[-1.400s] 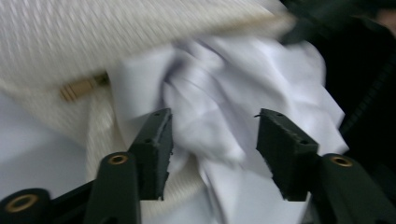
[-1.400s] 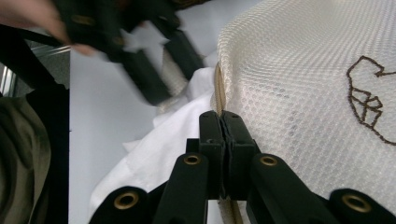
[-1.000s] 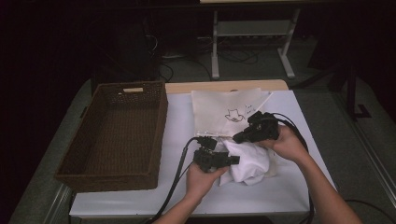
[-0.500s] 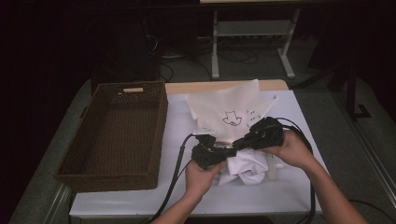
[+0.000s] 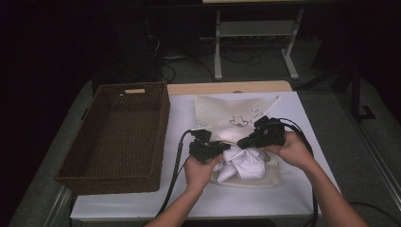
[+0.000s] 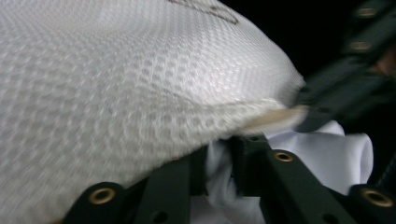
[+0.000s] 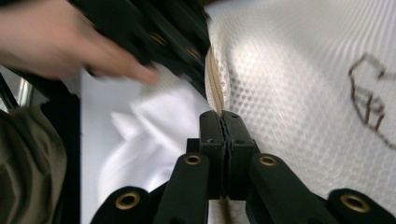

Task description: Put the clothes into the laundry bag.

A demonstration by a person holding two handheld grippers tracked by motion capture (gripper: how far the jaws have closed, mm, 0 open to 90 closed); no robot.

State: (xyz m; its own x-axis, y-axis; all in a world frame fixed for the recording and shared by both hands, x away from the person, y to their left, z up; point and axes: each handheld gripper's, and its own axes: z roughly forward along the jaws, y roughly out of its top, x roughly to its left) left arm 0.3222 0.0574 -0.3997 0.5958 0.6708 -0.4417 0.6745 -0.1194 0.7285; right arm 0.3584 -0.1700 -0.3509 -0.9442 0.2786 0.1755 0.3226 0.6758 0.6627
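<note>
A cream mesh bag (image 5: 227, 113) with a small drawing lies on the white table (image 5: 189, 198). Its near flap is lifted over a crumpled white cloth (image 5: 243, 165). My left gripper (image 5: 218, 147) is shut on the bag's beige rim, with some white cloth (image 6: 327, 154) at its jaws. My right gripper (image 5: 242, 142) pinches the same rim a short way to the right; its jaws are pressed together on the beige edge (image 7: 215, 88). The rim is stretched between the two grippers. The mesh (image 6: 116, 84) arches above the left jaws. The person's left hand (image 7: 56, 42) is close ahead in the right gripper view.
A dark wicker basket (image 5: 113, 132) with nothing in it stands at the left of the table, beside the bag. Black cables (image 5: 177, 161) trail from both grippers toward the near edge. A metal stand (image 5: 255, 33) is on the floor beyond the table.
The right gripper has drawn the bag's flap from the far side toward the person and over the white cloth. Both grippers now meet at the rim.
</note>
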